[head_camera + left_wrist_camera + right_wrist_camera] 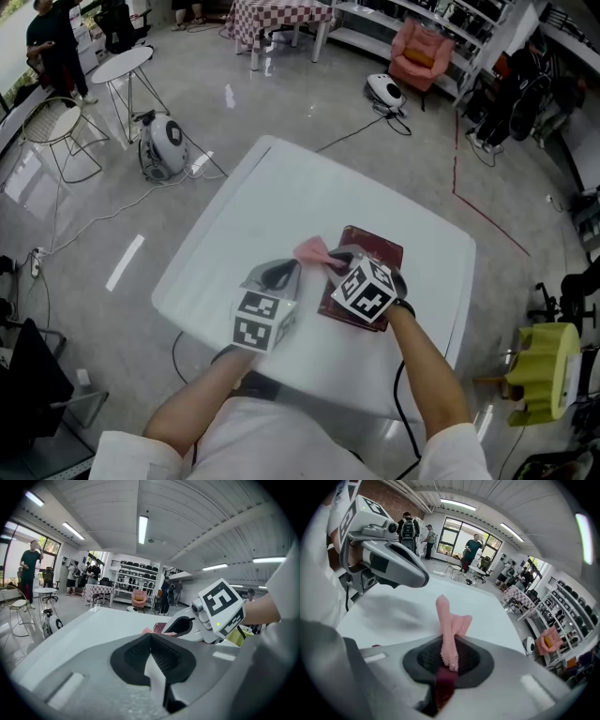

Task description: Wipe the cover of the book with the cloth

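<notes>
A dark red book (376, 252) lies on the white table (281, 178), right of centre. My right gripper (335, 259) hovers over the book's left edge and is shut on a pink cloth (312, 249), whose free end sticks out to the left beyond the book. In the right gripper view the cloth (449, 623) rises from between the pads of that gripper (449, 654), with the book's red (444, 684) showing below. My left gripper (281, 270) rests on the table just left of the book. Its jaws (151, 637) meet with nothing between them.
The table's front edge is close to the person's body. On the floor stand a white round machine (165, 142) with cables, a small round table (123, 65) and wire chair at the far left, a pink armchair (419, 50) at the back, and a yellow-green object (545, 369) at right.
</notes>
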`<state>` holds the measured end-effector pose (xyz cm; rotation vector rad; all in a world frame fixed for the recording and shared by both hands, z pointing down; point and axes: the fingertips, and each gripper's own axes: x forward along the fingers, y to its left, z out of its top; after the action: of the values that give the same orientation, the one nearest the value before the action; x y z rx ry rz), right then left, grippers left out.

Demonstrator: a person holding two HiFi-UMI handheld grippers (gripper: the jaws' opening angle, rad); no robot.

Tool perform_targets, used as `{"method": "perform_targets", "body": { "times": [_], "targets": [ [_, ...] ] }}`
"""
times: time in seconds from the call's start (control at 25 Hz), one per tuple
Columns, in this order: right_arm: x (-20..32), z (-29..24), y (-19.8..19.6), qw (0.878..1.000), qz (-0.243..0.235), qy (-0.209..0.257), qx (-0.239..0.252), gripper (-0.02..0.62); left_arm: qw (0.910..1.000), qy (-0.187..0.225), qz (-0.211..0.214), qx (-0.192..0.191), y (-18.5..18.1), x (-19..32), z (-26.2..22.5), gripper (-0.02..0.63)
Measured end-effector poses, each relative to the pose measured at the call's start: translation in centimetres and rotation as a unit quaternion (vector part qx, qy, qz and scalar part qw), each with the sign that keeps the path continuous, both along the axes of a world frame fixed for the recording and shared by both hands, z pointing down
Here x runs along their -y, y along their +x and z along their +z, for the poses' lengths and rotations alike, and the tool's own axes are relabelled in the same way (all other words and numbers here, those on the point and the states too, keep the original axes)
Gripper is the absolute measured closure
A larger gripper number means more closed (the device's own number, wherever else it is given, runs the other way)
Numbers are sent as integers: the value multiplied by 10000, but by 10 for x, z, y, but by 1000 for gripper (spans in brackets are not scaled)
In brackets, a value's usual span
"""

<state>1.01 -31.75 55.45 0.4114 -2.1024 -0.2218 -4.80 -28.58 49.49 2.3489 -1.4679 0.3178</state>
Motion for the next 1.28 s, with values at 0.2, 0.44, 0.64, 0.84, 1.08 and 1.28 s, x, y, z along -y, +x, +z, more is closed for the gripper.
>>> {"method": "perform_targets", "body": {
  "times": [0.2,0.44,0.64,0.84,1.08,1.28],
  "targets": [
    [-28,-2,-5,10000,-24,-19,37,557,10000,-16,-62,-36,-10,-13,-4,600],
    [-63,-3,-12,9999,-53,-67,69,557,9999,85,-39,-118,-15,-30,-14,600],
    [-89,-4,-12,9999,-94,-94,101,557,9998,128,-31,-131,-14,-43,-18,600],
    [-113,-3,-14,9996,-13,-159,235,556,9997,201,10,-102,-16,-57,-27,600],
    [-119,-30,-2,9905,754,24,1152,557,9995,314,72,-63,-12,-70,-38,600],
    [-123,-72,29,9657,1636,310,1993,556,9986,475,244,-18,6,-81,-55,600]
  ]
}}
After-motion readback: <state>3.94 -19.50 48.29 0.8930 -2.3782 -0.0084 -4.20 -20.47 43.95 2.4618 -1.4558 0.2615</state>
